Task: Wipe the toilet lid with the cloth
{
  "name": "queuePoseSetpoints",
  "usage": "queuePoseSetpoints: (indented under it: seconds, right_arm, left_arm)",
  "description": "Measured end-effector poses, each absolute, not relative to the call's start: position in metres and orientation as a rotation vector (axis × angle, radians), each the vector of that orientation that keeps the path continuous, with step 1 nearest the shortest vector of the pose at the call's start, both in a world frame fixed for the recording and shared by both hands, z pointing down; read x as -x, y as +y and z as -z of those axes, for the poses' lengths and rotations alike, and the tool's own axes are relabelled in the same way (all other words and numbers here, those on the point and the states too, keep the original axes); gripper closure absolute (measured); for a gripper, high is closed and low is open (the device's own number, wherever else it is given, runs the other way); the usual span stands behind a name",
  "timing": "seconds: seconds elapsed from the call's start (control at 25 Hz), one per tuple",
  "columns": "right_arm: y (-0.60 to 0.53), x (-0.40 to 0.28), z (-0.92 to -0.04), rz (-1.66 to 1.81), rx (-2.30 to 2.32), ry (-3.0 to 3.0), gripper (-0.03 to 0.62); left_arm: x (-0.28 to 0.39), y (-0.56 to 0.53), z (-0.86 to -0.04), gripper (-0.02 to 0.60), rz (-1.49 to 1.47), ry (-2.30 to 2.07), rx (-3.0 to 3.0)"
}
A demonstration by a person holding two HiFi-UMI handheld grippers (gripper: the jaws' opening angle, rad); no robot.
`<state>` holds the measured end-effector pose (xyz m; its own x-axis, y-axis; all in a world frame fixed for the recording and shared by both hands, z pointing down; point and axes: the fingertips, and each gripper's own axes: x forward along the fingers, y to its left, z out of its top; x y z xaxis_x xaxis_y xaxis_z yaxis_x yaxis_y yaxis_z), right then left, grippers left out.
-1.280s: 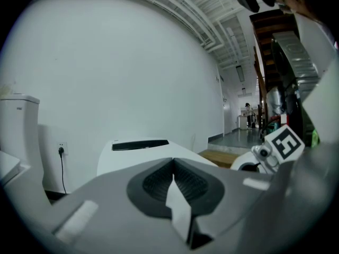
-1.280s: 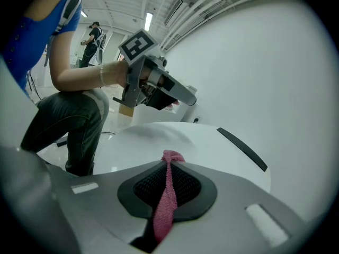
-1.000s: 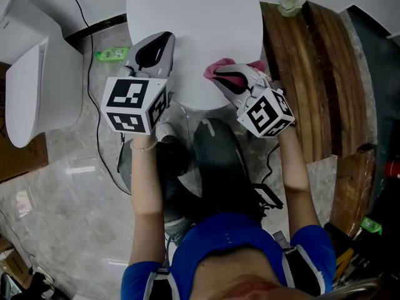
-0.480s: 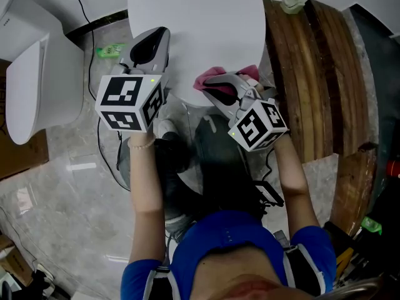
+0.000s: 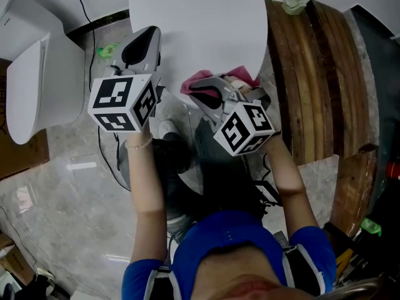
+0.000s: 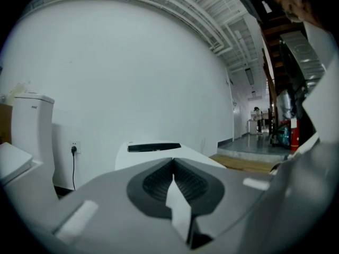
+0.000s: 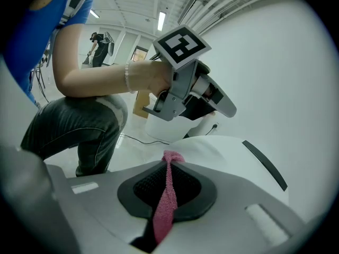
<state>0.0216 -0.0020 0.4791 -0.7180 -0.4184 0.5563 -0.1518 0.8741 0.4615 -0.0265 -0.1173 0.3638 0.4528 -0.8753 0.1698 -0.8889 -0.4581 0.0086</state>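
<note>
The white toilet lid [image 5: 197, 30] fills the top middle of the head view. My right gripper [image 5: 201, 87] is shut on the pink cloth [image 5: 242, 76] at the lid's near edge, and the cloth bulges out on both sides of the jaws. In the right gripper view the cloth [image 7: 165, 197] runs as a pink strip between the closed jaws, with the lid [image 7: 228, 155] just beyond. My left gripper [image 5: 147, 35] hovers at the lid's left edge, shut with nothing held. Its own view shows the jaws meeting [image 6: 173, 164] and the toilet [image 6: 153, 151] ahead.
A second white toilet [image 5: 37, 86] stands at the left. A green bottle [image 5: 107, 49] and a black cable [image 5: 91, 55] lie on the marble floor between the two toilets. Wooden boards [image 5: 312, 74] run along the right. The person's legs crouch right below the lid.
My right gripper has slid left along the lid's near edge, dragging the pink cloth with it. My left gripper has drifted a little to the left.
</note>
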Motion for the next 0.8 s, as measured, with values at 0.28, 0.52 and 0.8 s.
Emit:
queuePoseSetpoints:
  seconds: [0.28, 0.52, 0.8]
  right_arm:
    - [-0.009, 0.002, -0.480, 0.534, -0.403, -2.342, 0.579]
    - [-0.013, 0.012, -0.481, 0.511, -0.367, -2.351, 0.578]
    - [-0.027, 0.016, -0.479, 0.439, -0.346, -2.354, 0.578]
  left_arm:
    - [0.034, -0.121, -0.365, 0.580, -0.215, -1.602, -2.582]
    - [0.041, -0.121, -0.367, 0.580, -0.224, -1.623, -2.566]
    - [0.043, -0.123, -0.369, 0.580, -0.233, -1.629, -2.556]
